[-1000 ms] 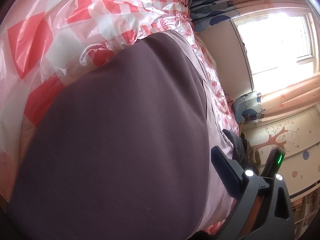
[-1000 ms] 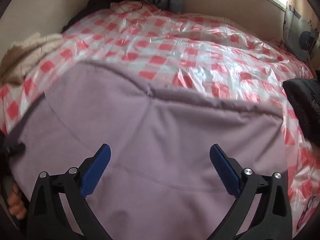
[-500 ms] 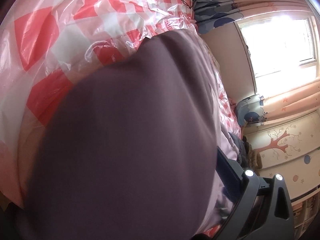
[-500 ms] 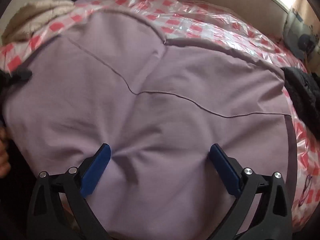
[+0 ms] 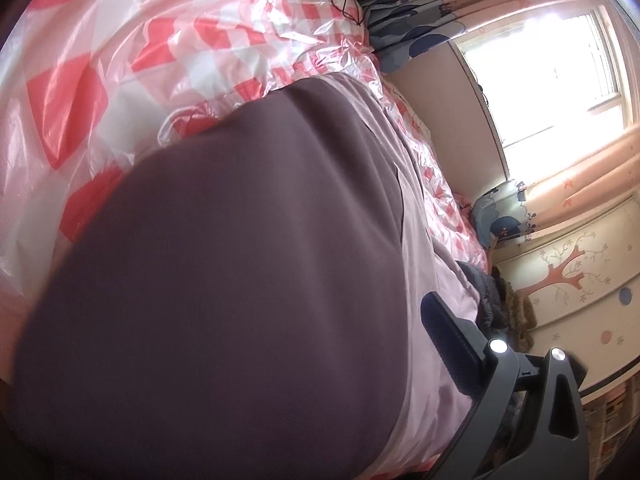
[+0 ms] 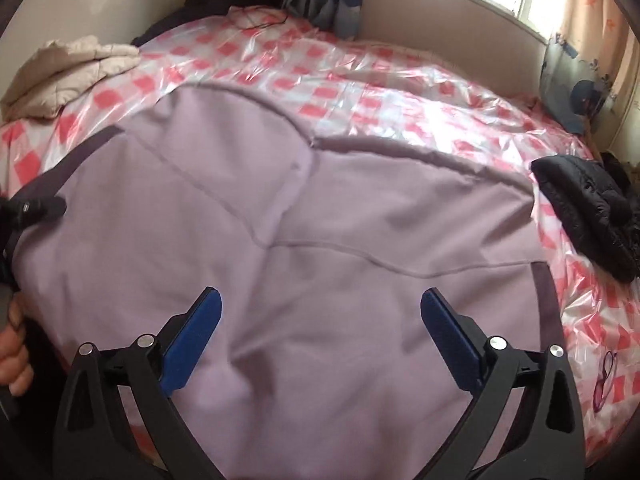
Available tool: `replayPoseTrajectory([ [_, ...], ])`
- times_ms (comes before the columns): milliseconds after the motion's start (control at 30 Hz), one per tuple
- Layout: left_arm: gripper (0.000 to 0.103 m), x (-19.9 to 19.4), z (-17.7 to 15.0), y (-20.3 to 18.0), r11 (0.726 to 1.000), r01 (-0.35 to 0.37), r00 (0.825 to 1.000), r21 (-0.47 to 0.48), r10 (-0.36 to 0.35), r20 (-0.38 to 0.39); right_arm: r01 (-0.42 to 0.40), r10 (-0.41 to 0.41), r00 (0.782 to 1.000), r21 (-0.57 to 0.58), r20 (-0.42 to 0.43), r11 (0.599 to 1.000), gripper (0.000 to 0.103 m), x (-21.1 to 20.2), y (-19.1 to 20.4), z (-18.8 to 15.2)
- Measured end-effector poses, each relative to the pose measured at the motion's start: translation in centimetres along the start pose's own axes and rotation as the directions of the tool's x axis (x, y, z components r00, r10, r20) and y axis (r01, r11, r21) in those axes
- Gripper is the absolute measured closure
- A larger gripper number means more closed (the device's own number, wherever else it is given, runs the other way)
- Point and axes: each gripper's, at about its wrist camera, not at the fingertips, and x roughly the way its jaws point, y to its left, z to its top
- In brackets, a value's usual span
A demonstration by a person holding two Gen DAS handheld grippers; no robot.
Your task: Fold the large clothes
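Right gripper (image 6: 320,340) spread wide, gripping nothing, hovering above the mauve garment (image 6: 320,240) lying flat on the checked plastic sheet (image 6: 360,80). Garment's far edge ahead; bare sheet beyond it. Black jacket (image 6: 592,208) just off its right edge. Left gripper (image 5: 444,332): cloth hides one finger, grip state undeterminable

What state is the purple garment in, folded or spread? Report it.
Mostly spread: the purple garment lies flat across the checkered plastic sheet, seams showing. Its left edge is lifted, draping over the left wrist view. The right gripper is open.
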Motion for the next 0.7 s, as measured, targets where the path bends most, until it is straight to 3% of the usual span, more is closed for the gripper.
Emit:
replayPoseTrajectory([
  [67,0.007,-0.1,-0.1,-0.4,1.0,-0.016,1.0,0.022,0.015,0.014,-0.014,0.015,0.999,0.027,-0.03,1.0,0.006,1.6,-0.3,0.9],
  [233,0.007,-0.2,-0.4,-0.9,0.997,-0.054,0.998,0.062,0.052,0.037,-0.032,0.039,0.997,0.119,-0.06,0.992,0.006,6.2,-1.7,8.6],
  [333,0.007,-0.2,-0.5,-1.3,0.992,-0.079,0.996,0.096,0.074,0.048,0.039,-0.025,0.994,0.132,-0.108,0.991,0.006,10.8,-2.3,12.7],
  [467,0.007,-0.1,-0.3,-2.0,0.983,-0.099,0.993,0.154,0.089,0.075,0.113,-0.087,0.962,0.088,-0.258,0.99,0.006,18.2,-1.3,12.1],
  [567,0.007,0.1,-0.6,-2.6,0.972,-0.133,0.989,0.192,0.118,0.086,0.088,-0.06,0.968,0.107,-0.242,0.99,0.006,16.9,-1.5,11.3],
  [633,0.007,0.1,-0.5,-2.7,0.971,-0.13,0.99,0.199,0.115,0.087,-0.004,0.028,0.981,0.123,-0.19,0.992,0.006,13.6,-2.0,10.5],
  [700,0.007,0.0,-0.3,-2.7,0.974,-0.122,0.991,0.192,0.107,0.086,-0.024,0.036,0.99,0.091,-0.139,0.996,0.006,9.7,-1.4,9.2],
])
